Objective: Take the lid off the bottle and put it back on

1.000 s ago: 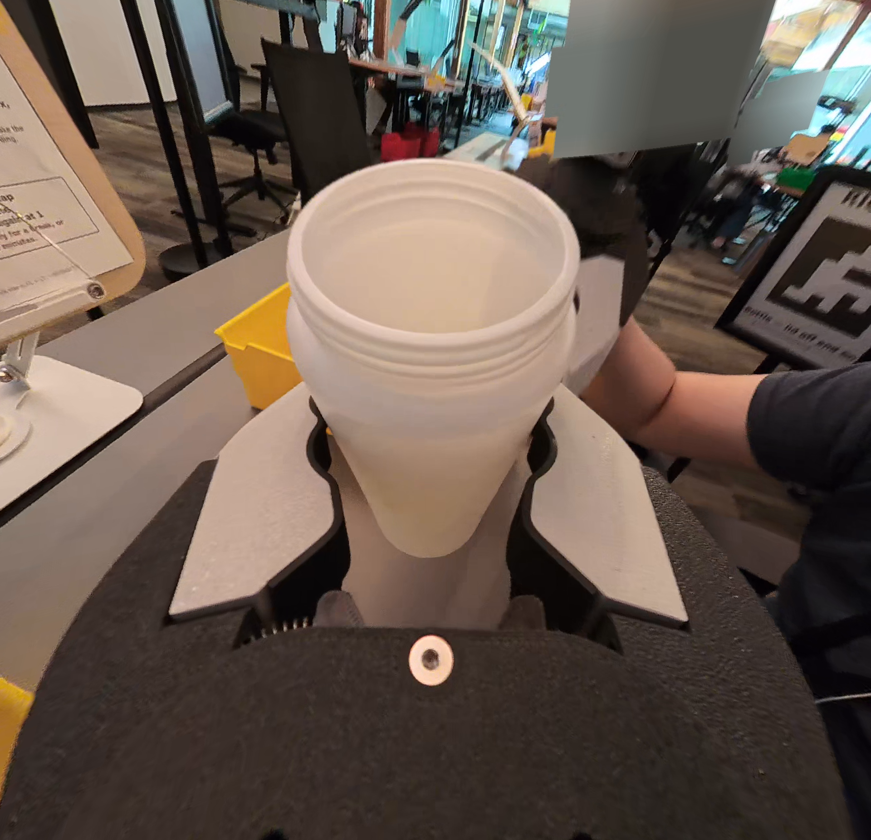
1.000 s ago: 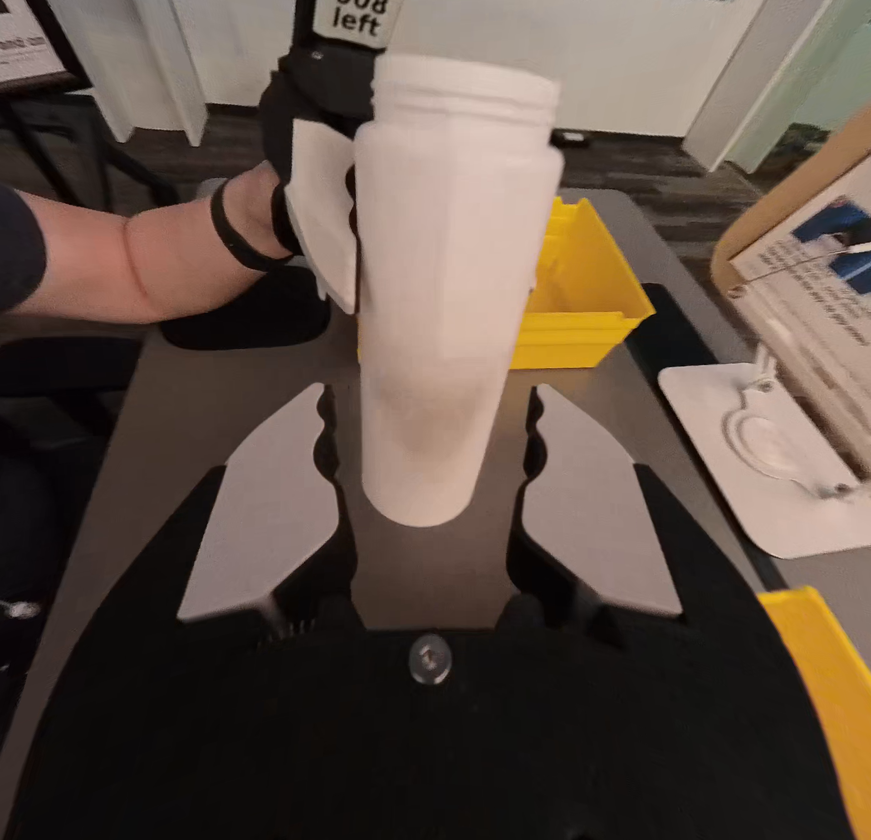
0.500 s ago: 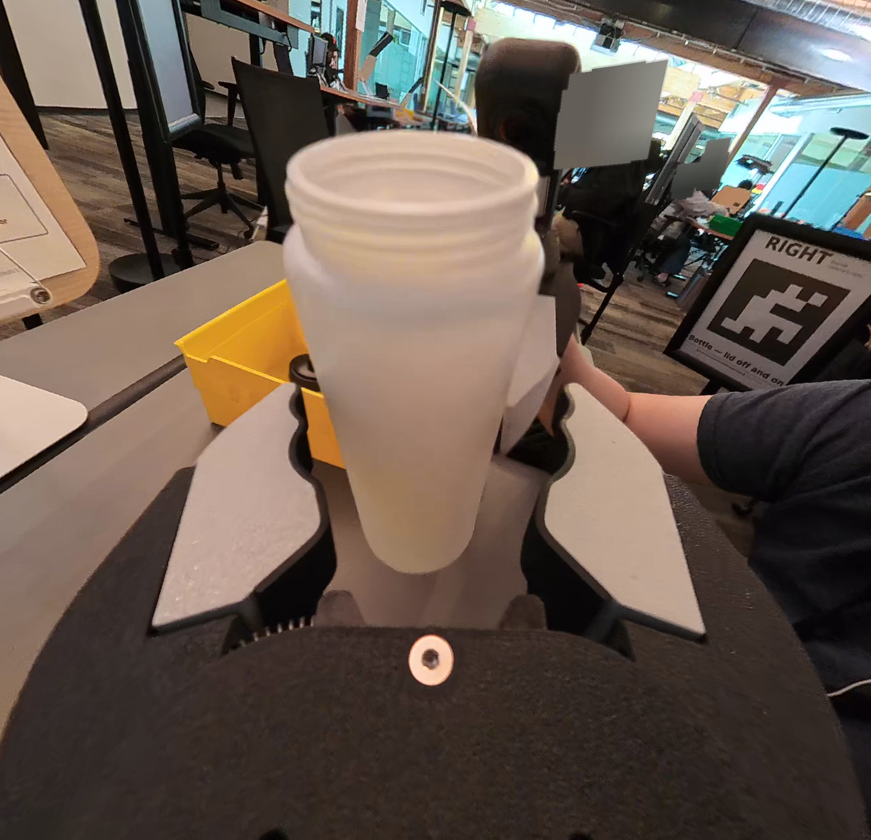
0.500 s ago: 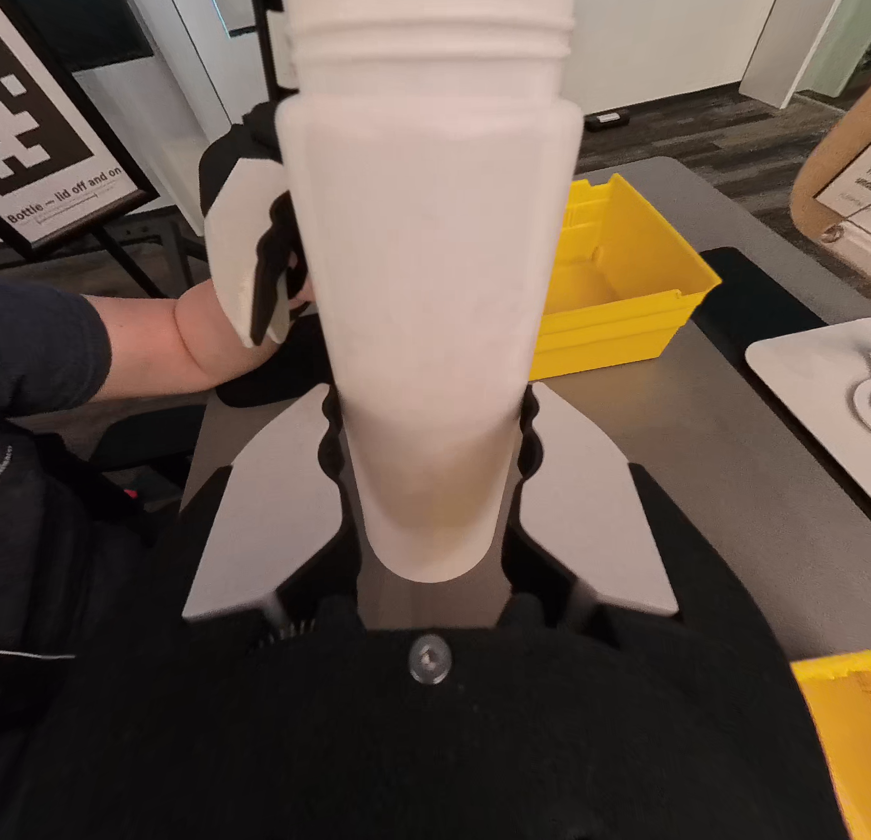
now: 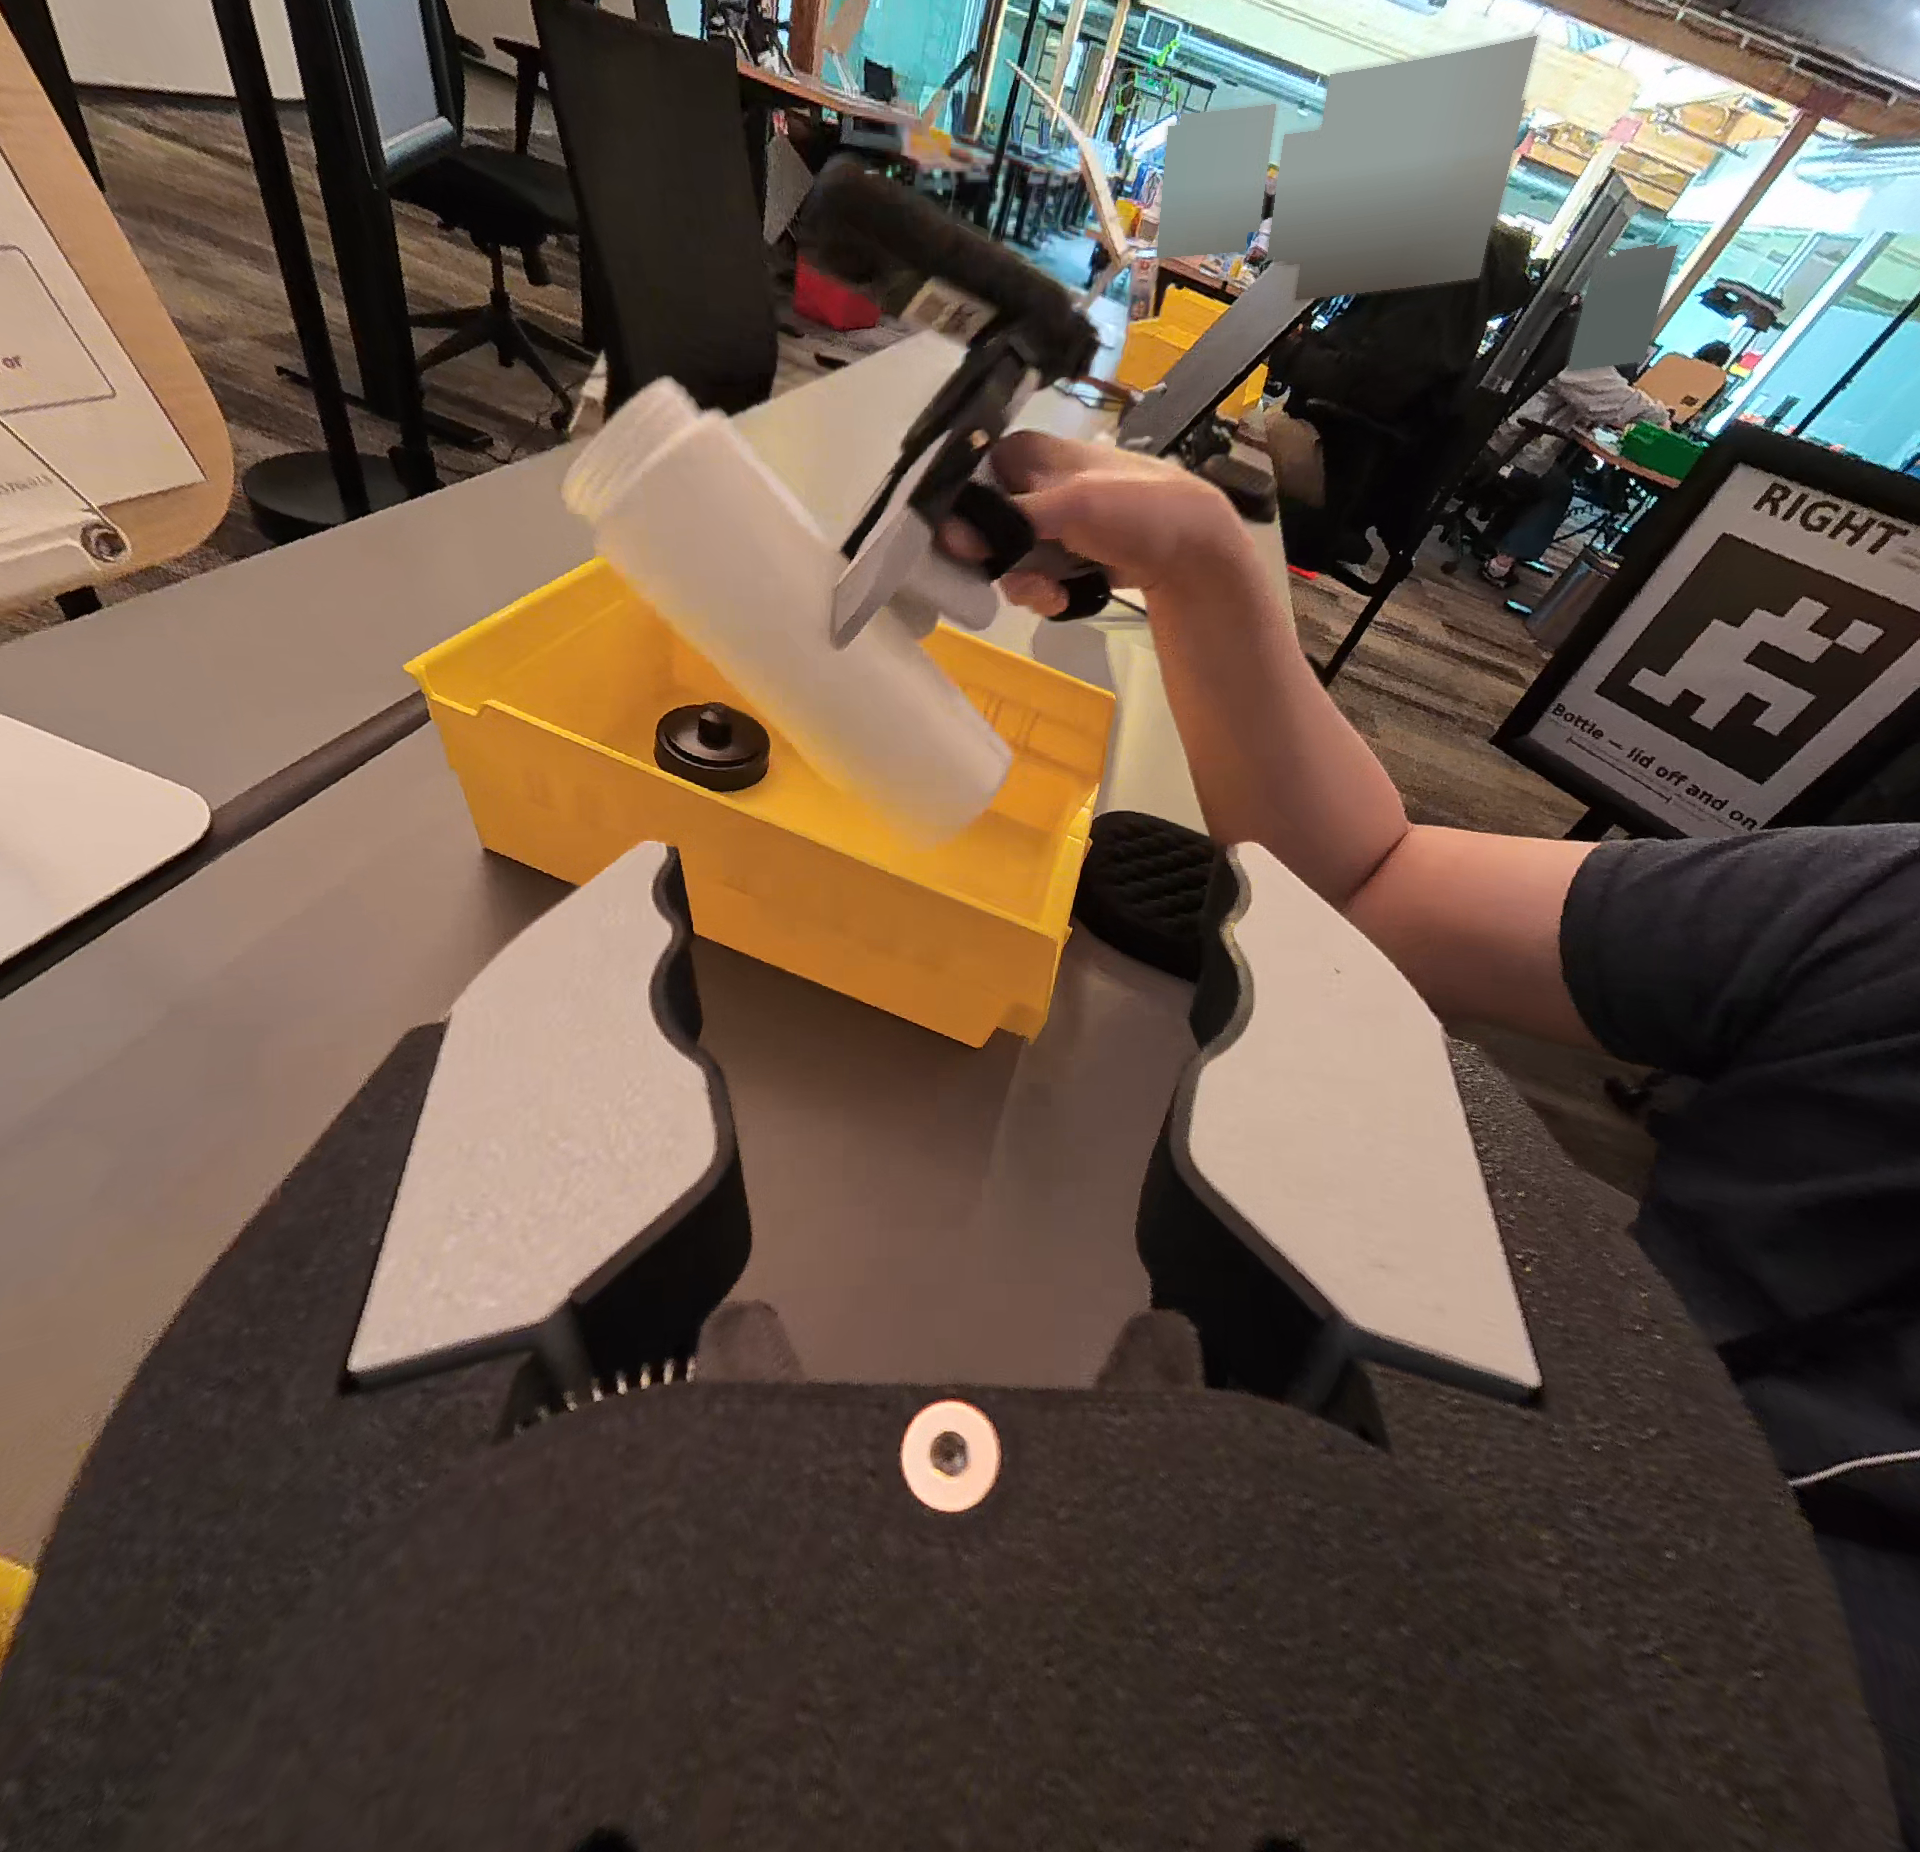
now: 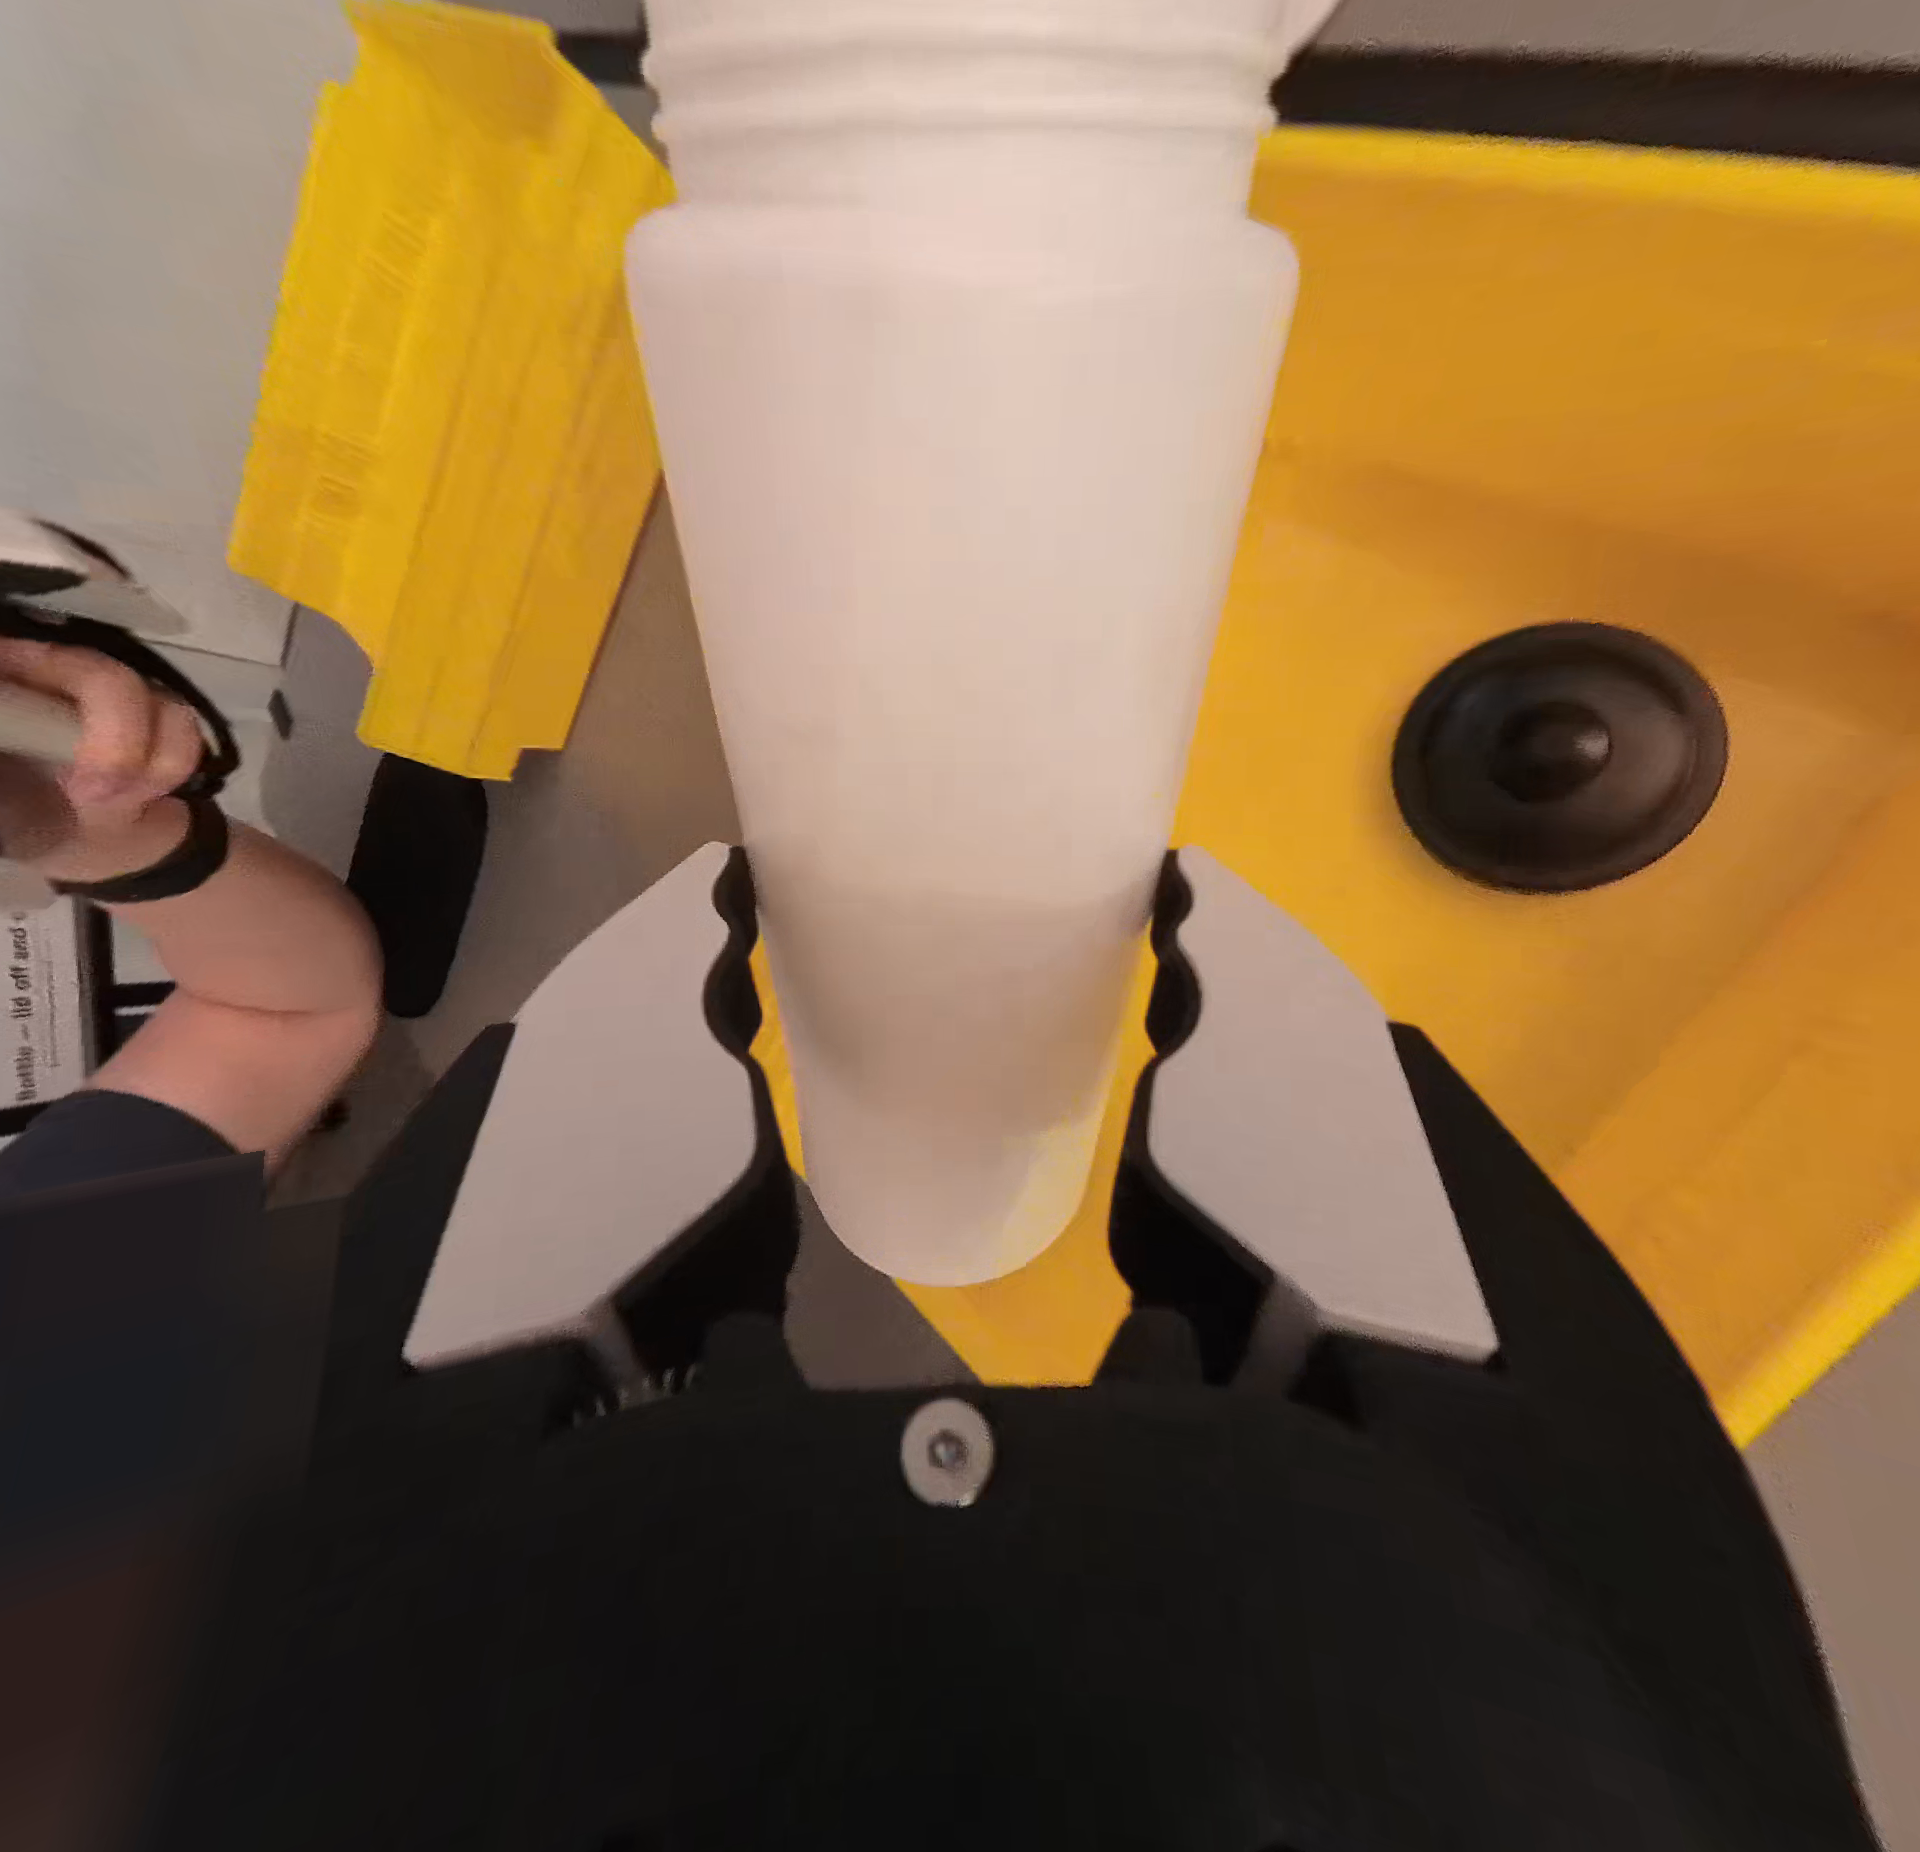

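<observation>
A white open-mouthed bottle (image 5: 790,618) with no lid is tilted above the yellow bin (image 5: 831,919). My right gripper (image 6: 951,929) is shut on its lower body, both pads pressed to the bottle (image 6: 956,555). That gripper also shows in the left wrist view (image 5: 904,555). A black lid (image 5: 712,748) with a knob lies inside the bin, and shows in the right wrist view (image 6: 1558,753) to the right of the bottle. My left gripper (image 5: 940,929) is open and empty, short of the bin's near wall.
The bin (image 6: 1455,348) stands on a grey table (image 5: 260,971). A black textured pad (image 5: 1143,898) lies right of the bin. A white stand base (image 5: 73,846) is at the left, a framed marker sign (image 5: 1745,659) at the right. A second yellow bin (image 6: 436,400) shows at the left.
My left gripper let go of the bottle, opened and drew back. My right gripper closed on the bottle and carried it, tilted, over the yellow bin.
</observation>
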The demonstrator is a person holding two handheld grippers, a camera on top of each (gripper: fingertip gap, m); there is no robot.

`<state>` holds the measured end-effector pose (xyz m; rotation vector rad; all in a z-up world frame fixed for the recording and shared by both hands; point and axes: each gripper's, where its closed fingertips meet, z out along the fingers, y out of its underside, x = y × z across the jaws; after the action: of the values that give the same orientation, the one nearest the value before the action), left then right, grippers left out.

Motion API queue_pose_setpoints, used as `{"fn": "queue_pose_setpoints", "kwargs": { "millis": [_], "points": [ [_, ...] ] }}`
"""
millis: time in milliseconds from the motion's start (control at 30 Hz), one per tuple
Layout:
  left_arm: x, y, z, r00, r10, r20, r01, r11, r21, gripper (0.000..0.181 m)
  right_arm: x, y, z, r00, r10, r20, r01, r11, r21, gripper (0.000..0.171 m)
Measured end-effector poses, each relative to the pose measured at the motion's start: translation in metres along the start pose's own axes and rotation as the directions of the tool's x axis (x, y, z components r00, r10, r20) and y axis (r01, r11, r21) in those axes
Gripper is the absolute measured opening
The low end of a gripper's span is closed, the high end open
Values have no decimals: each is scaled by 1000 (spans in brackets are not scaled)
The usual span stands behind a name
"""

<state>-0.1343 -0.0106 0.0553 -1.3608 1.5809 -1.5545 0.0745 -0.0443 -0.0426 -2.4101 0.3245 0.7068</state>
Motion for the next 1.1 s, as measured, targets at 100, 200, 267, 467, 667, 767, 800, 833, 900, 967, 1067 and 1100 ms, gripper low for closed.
{"fn": "queue_pose_setpoints", "kwargs": {
  "millis": [100,200,267,467,667,767,800,833,900,967,1067,1100],
  "points": [
    [-1,4,2,1000,-5,-3,5,1000,-19,92,22,19,31,993,117,29,-111,983,-149,75],
    [-2,6,3,1000,-10,-2,10,999,-33,92,34,28,51,981,195,20,-186,958,-217,75],
    [-2,7,4,1000,-14,-3,14,999,-39,92,38,31,58,977,211,4,-204,949,-238,75],
    [-4,11,5,1000,-20,5,20,998,-59,91,47,43,72,971,233,-59,-240,924,-298,75],
    [-13,3,-5,998,-26,56,28,999,-30,94,46,31,63,985,144,-95,-164,954,-250,73],
    [-32,-4,-27,984,-1,181,8,999,-38,94,27,10,41,997,26,-73,-38,986,-161,75],
    [-48,-3,-40,959,17,282,3,998,-71,93,23,3,29,996,-19,-87,9,993,-119,75],
    [-70,2,-60,906,38,422,15,992,-122,93,22,-5,16,990,-67,-121,58,996,-73,76],
    [-115,17,-114,715,100,692,89,969,-232,94,34,-15,-14,957,-122,-264,126,992,-1,77],
    [-146,31,-168,529,136,838,195,941,-275,92,58,-16,-43,903,-104,-416,127,991,28,77],
    [-174,54,-224,368,94,925,348,909,-231,86,94,4,-62,847,-18,-531,4,1000,-27,77],
    [-181,65,-239,328,84,941,403,888,-220,85,103,12,-63,837,3,-547,-38,998,-54,75]
  ]
}}
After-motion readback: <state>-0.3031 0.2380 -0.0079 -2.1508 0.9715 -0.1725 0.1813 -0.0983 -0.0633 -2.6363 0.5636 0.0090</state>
